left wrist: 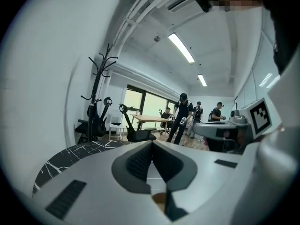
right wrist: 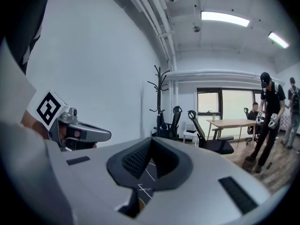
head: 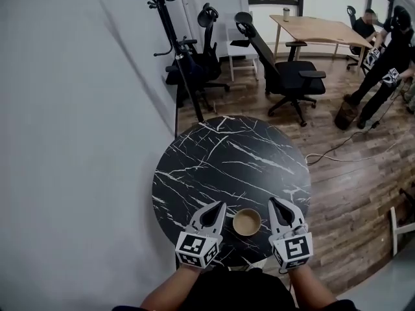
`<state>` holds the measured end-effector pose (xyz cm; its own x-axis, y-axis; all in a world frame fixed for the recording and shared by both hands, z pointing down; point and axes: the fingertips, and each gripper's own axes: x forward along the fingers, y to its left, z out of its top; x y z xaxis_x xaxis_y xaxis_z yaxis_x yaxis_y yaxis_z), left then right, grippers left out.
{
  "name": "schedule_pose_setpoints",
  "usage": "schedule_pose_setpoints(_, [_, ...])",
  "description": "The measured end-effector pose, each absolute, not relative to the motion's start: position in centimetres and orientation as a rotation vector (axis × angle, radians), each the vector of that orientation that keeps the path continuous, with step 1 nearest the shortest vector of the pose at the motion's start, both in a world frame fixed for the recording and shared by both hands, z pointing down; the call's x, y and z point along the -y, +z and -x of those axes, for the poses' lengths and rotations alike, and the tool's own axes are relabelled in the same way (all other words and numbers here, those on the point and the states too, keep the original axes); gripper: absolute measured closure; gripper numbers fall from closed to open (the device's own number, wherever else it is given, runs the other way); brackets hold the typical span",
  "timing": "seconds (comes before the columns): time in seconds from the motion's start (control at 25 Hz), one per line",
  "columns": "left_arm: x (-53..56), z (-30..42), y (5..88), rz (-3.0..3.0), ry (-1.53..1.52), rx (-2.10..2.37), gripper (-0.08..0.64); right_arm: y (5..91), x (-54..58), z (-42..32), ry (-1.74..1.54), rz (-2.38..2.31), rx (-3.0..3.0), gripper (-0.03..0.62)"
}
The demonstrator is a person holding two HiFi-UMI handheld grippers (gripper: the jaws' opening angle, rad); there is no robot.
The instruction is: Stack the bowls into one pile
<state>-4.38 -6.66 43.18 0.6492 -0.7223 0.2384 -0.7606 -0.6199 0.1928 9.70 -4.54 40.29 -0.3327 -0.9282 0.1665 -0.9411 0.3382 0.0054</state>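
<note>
Tan round bowls (head: 247, 222) look like 1 pile at the near edge of the black marble counter (head: 220, 161); our left tongs (head: 219, 206) and right tongs (head: 275, 203) flank it shut, empty, so stacking's probably done.

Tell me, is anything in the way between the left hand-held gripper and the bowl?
No, nothing visible. The bowl sits alone on the black table, and only bare tabletop shows between it and the left hand-held gripper, whose jaws are shut and empty.
</note>
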Motion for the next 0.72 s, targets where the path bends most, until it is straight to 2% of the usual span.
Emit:
schedule_pose_setpoints(0.32, [6.2,5.1,40.0,-2.688,0.104,1.212,0.546,36.4,4.4,-8.3,0.039,-1.739,2.482,0.583])
schedule_pose_setpoints(0.72, [5.3,6.1,38.7,-2.750,0.118,1.239,0.545,36.4,3.7,-6.4,0.041,-1.709,2.505,0.585])
